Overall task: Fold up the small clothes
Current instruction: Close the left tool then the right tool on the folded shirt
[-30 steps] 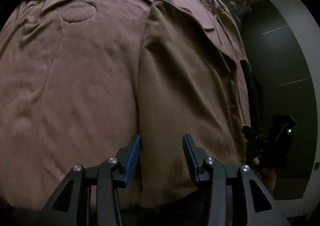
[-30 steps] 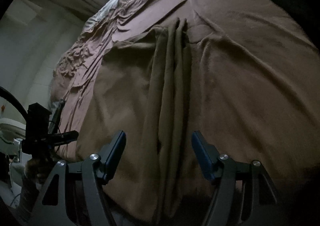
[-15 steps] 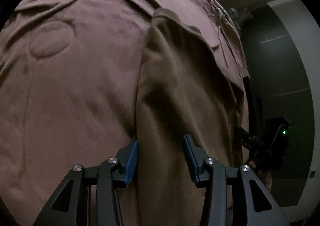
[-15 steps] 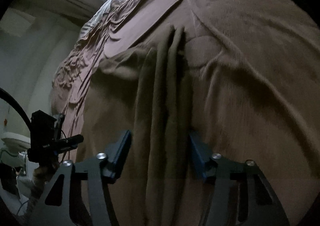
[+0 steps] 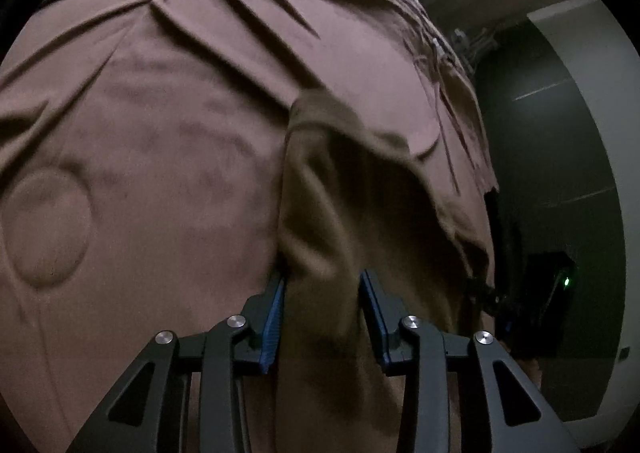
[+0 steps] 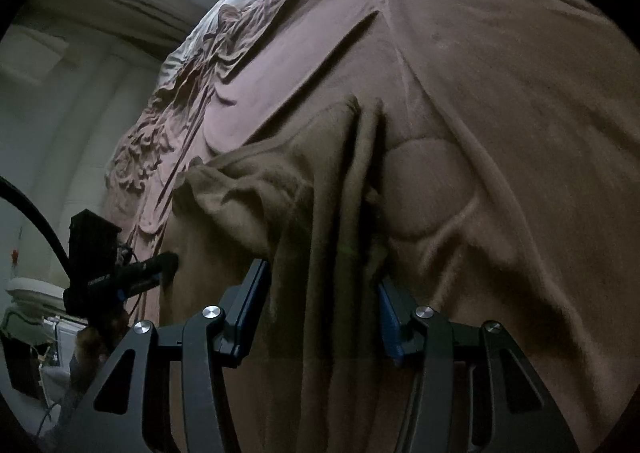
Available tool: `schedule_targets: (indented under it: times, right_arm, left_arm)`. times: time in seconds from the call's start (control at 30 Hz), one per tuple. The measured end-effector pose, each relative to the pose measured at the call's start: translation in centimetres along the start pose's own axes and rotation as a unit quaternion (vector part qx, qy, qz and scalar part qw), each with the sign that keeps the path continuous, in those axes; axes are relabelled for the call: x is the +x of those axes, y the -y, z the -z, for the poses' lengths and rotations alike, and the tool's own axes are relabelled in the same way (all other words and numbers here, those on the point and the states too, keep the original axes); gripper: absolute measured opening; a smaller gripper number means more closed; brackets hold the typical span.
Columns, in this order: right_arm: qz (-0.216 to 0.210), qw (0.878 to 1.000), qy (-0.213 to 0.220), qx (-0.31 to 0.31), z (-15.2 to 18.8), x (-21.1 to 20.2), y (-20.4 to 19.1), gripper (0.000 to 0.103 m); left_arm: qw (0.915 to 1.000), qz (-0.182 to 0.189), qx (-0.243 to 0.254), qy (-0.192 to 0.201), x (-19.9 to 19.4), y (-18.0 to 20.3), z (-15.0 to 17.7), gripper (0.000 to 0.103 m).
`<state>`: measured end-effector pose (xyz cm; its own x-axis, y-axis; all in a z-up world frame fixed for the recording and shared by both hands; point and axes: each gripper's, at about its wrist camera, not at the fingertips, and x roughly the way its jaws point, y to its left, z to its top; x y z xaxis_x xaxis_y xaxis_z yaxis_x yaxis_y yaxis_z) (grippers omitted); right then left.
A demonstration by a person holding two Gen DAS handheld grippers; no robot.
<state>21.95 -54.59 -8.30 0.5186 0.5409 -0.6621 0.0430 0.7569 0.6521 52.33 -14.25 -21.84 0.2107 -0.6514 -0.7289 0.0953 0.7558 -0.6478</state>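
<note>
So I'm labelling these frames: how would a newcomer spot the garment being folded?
A wrinkled pinkish-brown bedsheet fills both views. The garment lies on it, straddled by both grippers' blue-padded fingers. It is a duller olive-brown, fuzzier, and bunched into long ridges.

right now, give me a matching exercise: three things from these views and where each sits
Things:
1. left claw
2. right claw
3. round dent in the bedspread

Places:
a. far left of the left wrist view
b. around the garment's smooth left edge
c. around the garment's bunched pleats

Pairs: 1-b, 2-c, 3-a
</note>
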Motion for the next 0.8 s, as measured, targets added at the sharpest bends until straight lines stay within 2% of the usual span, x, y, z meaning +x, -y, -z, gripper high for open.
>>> schedule_targets:
  times: [0.27, 0.33, 0.37, 0.43, 0.5, 0.8]
  right_arm:
    - [0.012, 1.000, -0.003, -0.009, -1.6, 1.8, -0.9, 0.049]
    - [0.024, 1.000, -0.005, -0.019, -1.9, 2.3, -1.3, 0.049]
    - [0.030, 0.999, -0.006, -0.023, -2.0, 2.4, -1.6, 0.043]
    - [0.058, 0.998, -0.010, -0.038, -2.2, 2.8, -2.4, 0.028]
    - [0.061, 0.997, -0.012, -0.042, -2.3, 2.8, -3.0, 0.018]
    - [0.070, 0.995, 0.019, -0.075, -1.2, 0.5, -6.8, 0.014]
  left_arm:
    - [0.9998, 0.017, -0.001, 0.012, 1.6, -0.1, -3.7, 0.037]
    - [0.9997, 0.017, -0.002, 0.015, 2.0, -0.1, -4.3, 0.032]
    - [0.9997, 0.019, -0.005, 0.013, 2.3, -0.2, -4.5, 0.030]
    - [0.9998, 0.016, -0.007, 0.013, 2.4, -0.1, -4.6, 0.014]
    - [0.9996, 0.020, 0.001, 0.022, 1.8, 0.3, -4.4, 0.009]
    - [0.9968, 0.038, 0.033, 0.061, -3.2, 3.1, -2.9, 0.007]
